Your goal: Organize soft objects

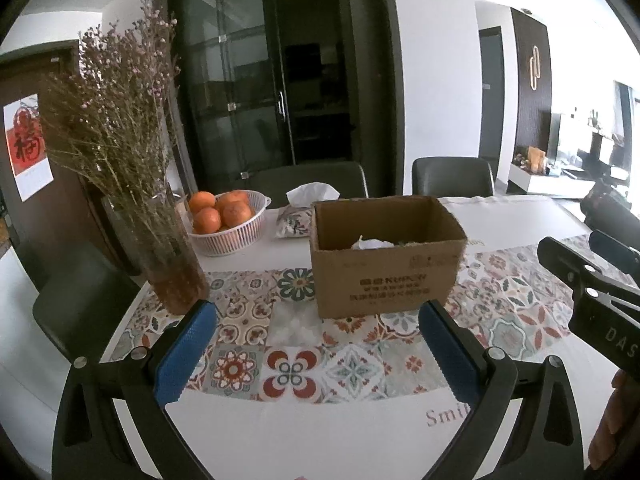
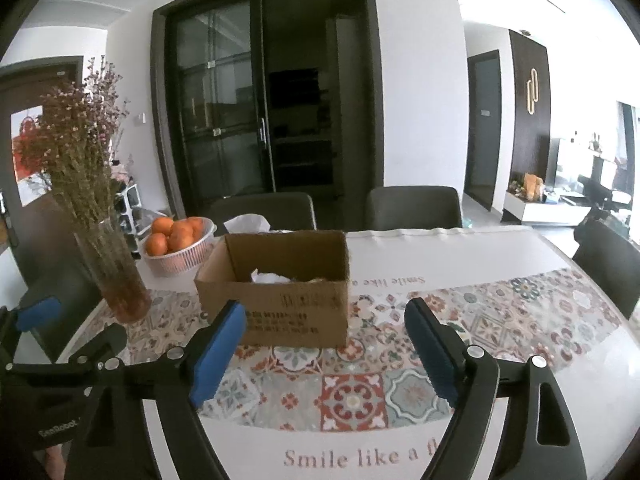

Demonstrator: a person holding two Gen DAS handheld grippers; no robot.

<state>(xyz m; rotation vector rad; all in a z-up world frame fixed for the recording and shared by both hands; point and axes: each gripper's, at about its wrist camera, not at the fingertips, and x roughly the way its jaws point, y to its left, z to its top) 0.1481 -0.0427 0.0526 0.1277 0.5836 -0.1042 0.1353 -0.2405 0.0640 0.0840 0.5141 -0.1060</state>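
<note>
An open brown cardboard box (image 1: pixel 384 256) (image 2: pixel 280 296) stands on the patterned tablecloth, holding something white and crumpled (image 1: pixel 372 243) (image 2: pixel 269 278) and other bits I cannot make out. My left gripper (image 1: pixel 318 316) hovers in front of the box, open, its blue pads wide apart with nothing between them. My right gripper (image 2: pixel 326 320) is open too, empty, a little back from the box's front face. Each gripper shows at the edge of the other's view: the right gripper (image 1: pixel 592 276) and the left gripper (image 2: pixel 60 344).
A glass vase of dried flowers (image 1: pixel 160 248) (image 2: pixel 116 276) stands left of the box. Behind it sit a white basket of oranges (image 1: pixel 228 220) (image 2: pixel 180 248) and a tissue pack (image 1: pixel 300 216). Dark chairs (image 1: pixel 452 178) ring the table (image 2: pixel 480 248).
</note>
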